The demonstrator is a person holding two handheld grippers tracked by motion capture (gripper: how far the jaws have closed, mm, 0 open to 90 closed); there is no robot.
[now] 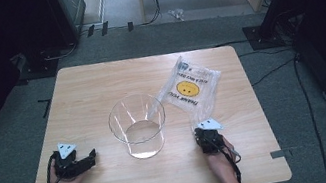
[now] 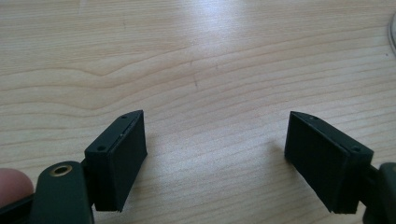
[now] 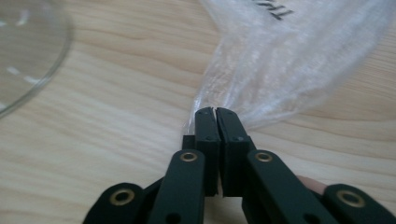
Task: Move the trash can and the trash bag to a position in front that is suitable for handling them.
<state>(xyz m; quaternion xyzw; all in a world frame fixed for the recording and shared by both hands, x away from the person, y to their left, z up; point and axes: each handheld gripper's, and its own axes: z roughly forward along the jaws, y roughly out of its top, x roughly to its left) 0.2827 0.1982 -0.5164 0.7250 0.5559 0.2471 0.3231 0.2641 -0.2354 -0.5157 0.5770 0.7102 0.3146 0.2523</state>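
Right gripper view: right gripper [image 3: 215, 112] pinches the plastic bag [image 3: 289, 60] at centre, seemingly its corner. Left gripper [image 2: 215, 154], lower frame, gapes over bare table [image 2: 196, 56].

My left gripper [image 2: 215, 154] rests low, jaws wide apart; my right gripper [image 3: 215, 114] is clamped tight, pointing forward.

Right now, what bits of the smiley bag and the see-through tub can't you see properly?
- Plastic bag: its printed words are too small to read in the high view; the right gripper view's top edge cuts them off.
- Bag's pinched end: hidden between the shut jaws of the right gripper.
- Clear container: cut off by the right gripper view's left edge.
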